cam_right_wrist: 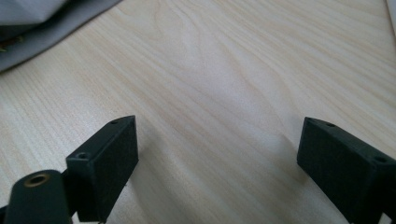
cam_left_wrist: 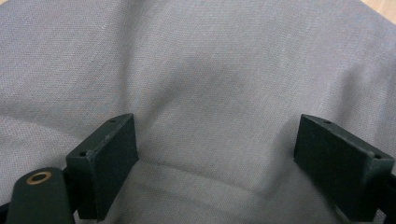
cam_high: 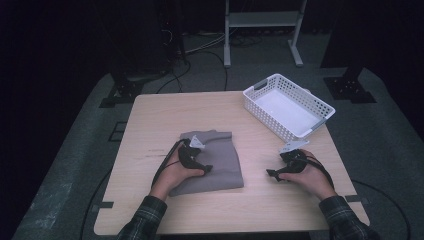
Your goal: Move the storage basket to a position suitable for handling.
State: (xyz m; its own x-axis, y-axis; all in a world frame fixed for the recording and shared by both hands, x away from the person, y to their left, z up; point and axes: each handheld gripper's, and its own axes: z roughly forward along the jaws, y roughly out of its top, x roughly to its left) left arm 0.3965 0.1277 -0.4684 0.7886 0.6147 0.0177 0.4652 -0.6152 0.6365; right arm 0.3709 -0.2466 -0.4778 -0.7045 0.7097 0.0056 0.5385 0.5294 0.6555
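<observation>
Left gripper [cam_high: 207,169] over folded grey cloth [cam_high: 220,157] mid-table, jaws wide, gripping nothing. Right gripper [cam_high: 272,174] on bare table [cam_high: 150,115] toward right edge, jaws wide, empty.

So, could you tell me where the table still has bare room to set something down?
The widest bare patch is the far left of the table, beyond the folded grey cloth and left of the white basket. A narrower strip lies between the cloth and the right gripper. The near edge is free too. The left gripper sits over the cloth, so it is crowded there.
</observation>
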